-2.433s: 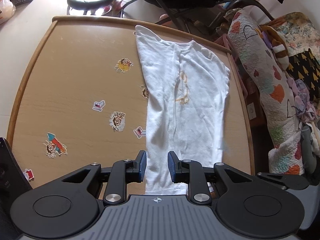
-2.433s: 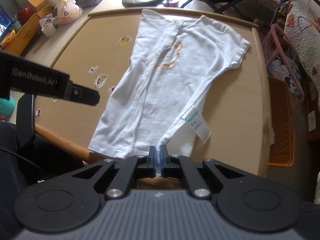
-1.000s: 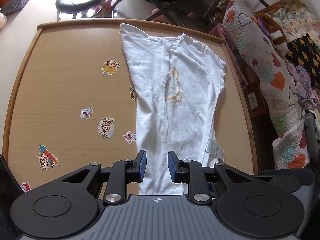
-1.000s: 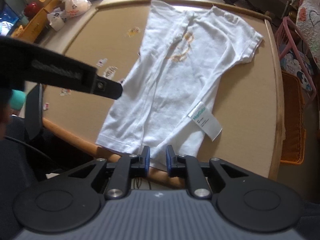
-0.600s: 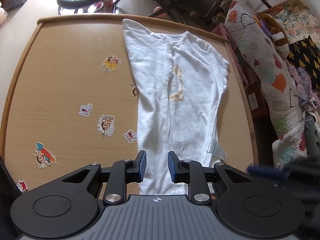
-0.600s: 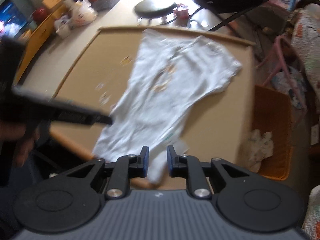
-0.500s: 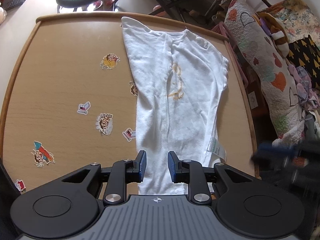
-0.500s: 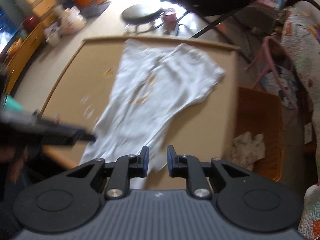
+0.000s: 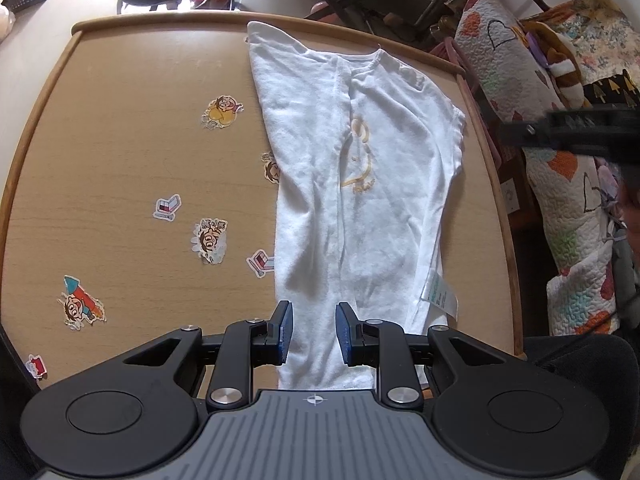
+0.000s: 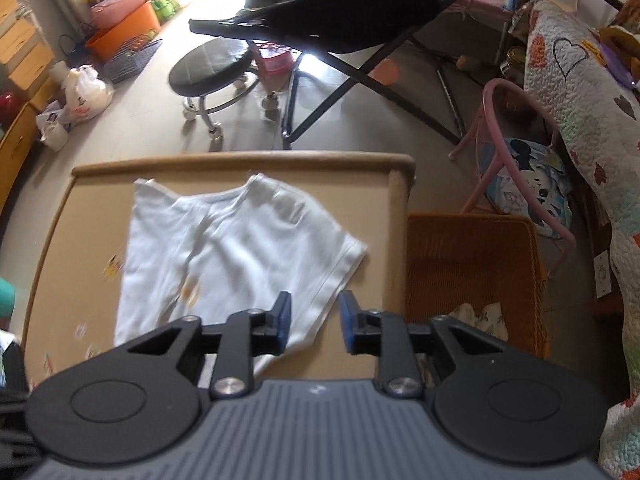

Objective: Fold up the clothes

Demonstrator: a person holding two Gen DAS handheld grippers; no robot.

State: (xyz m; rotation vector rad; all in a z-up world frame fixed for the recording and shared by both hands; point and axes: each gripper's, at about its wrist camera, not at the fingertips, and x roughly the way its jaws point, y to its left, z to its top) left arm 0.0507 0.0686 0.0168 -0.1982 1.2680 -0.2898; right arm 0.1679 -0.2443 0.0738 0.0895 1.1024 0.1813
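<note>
So on the far left of the wooden table it's all cartoon stickers: a rocket kid sticker down near the front edge, a little laptop one further in, a couple of cartoon faces. There's printing on one of them but it's too small to read.

Moving right, the white t-shirt lies lengthwise on the right half of the table, collar at the far edge, hem at the near edge. The left side looks folded in over the body, so there's one long straight edge running down beside the stickers, and it partly covers two of them. Faint yellow-gold print mid-chest, can't make out any letters in it.

The left gripper sits right over the hem end of the shirt, jaws spread apart, nothing pinched, fabric showing in the gap between the blue pads.

Further right, a white care tag sticks out near the bottom right of the shirt. It has greenish text, not legible.

The right gripper is also spread wide and empty, positioned above the shirt's right sleeve edge. Just past the table's right side there's an orange wicker basket on the floor.
</note>
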